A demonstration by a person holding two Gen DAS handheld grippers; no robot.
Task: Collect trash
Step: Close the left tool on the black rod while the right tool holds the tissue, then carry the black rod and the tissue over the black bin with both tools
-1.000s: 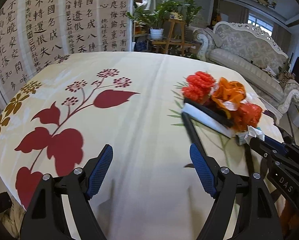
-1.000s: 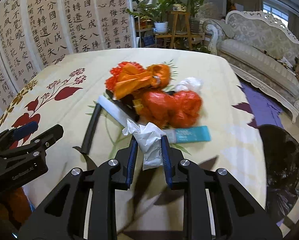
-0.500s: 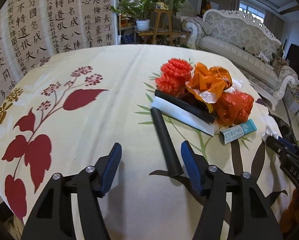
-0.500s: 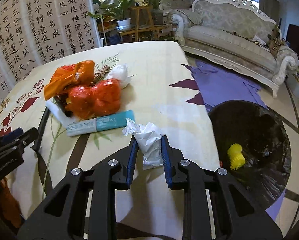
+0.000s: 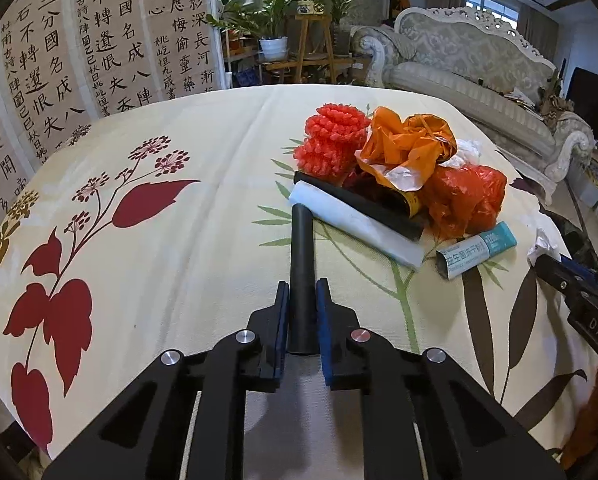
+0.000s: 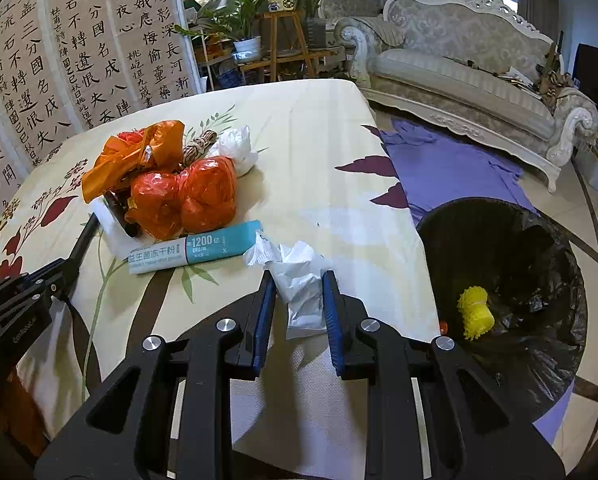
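The near end of a black tube (image 5: 301, 280) is clamped between the blue pads of the left gripper (image 5: 302, 292), whose jaws have just been closing onto it. The tube lies on the floral tablecloth (image 5: 179, 264), its far end touching a white roll (image 5: 355, 226) at the edge of the trash pile. In that pile are seen a red bobbled bundle (image 5: 333, 142), a crumpled orange bag (image 5: 407, 146), a red-orange plastic bag (image 5: 465, 200) and a teal-and-white box (image 5: 477, 250) lying just beside the bags.

A crumpled white tissue (image 6: 303, 284) is held pinched between the 2 fingers of the right gripper (image 6: 299, 280), above the table's edge. A black-lined trash bin (image 6: 511, 280) stands on the floor beside the table, to the right of that gripper, with a yellow bobbled item (image 6: 476, 312) lying inside it. A carved sofa (image 6: 471, 68) is seen well behind.
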